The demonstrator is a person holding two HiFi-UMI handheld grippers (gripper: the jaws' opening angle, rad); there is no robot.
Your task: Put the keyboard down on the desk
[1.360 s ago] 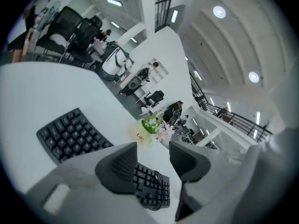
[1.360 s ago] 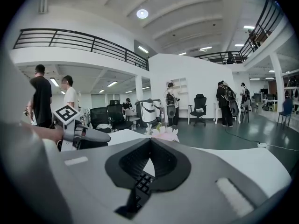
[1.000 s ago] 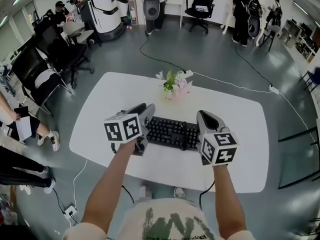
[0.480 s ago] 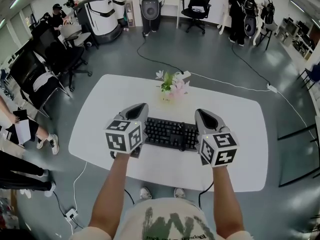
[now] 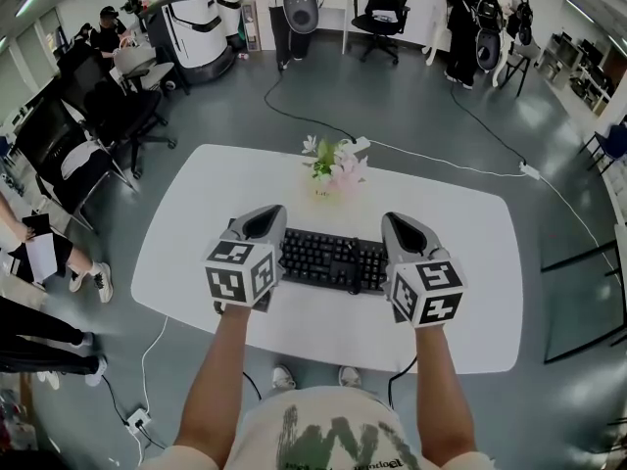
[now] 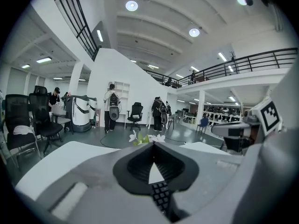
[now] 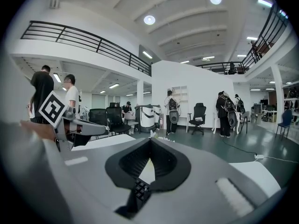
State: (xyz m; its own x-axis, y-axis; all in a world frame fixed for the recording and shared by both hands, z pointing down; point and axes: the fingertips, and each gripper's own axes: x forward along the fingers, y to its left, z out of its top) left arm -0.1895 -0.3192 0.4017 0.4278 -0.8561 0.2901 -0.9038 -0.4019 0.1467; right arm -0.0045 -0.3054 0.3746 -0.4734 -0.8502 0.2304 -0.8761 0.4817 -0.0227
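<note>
From the head we look steeply down on the desk (image 5: 196, 253). Each gripper camera sits close behind its jaws, looking nearly level across it; all three share the keyboard (image 5: 328, 259) and flowers (image 5: 336, 164).

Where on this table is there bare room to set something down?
Bare: the table's left end beyond the left tongs, its right end beyond the right tongs, and the near strip below the keyboard. Crowded: the middle, where both tongs clamp the keyboard, the left having just closed on it, flowers close behind.
</note>
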